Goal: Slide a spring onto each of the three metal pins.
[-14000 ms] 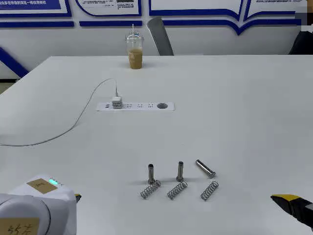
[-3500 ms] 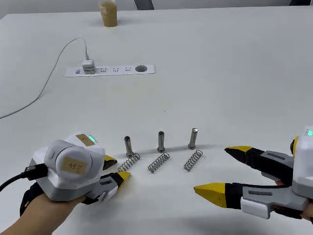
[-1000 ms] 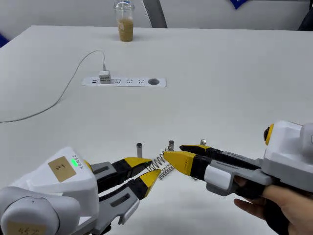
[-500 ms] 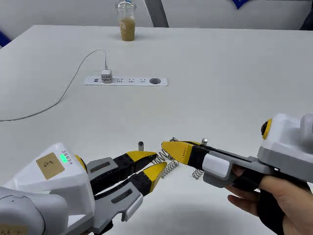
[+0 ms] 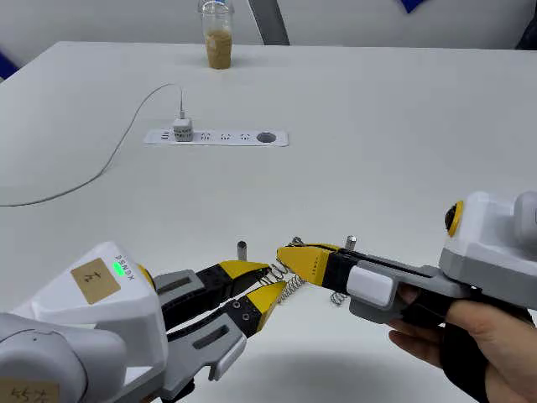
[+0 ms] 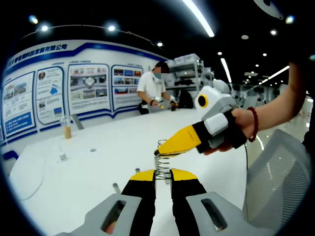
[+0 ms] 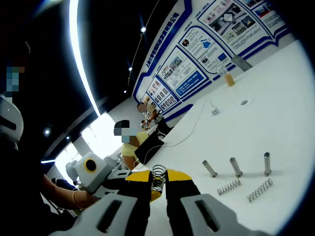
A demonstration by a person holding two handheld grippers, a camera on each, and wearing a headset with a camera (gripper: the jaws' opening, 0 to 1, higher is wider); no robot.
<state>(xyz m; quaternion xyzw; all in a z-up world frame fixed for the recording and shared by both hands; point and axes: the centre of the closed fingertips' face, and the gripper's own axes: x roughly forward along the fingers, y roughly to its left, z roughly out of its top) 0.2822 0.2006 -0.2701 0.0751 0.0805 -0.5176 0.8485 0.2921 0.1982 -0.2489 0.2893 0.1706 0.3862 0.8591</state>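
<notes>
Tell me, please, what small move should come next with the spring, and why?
Probably open the left gripper, so the right gripper alone carries the spring to a pin: both seem clamped on that one spring, and all three pins stand bare.

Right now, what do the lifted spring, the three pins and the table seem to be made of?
The spring: thin silvery wire, probably steel; bare grey coils catching light. The pins: solid metal, likely steel, smooth and bright, with a highlight running down each shaft. The table: white, smooth, low-gloss top, perhaps laminate; its core cannot be told.
</notes>
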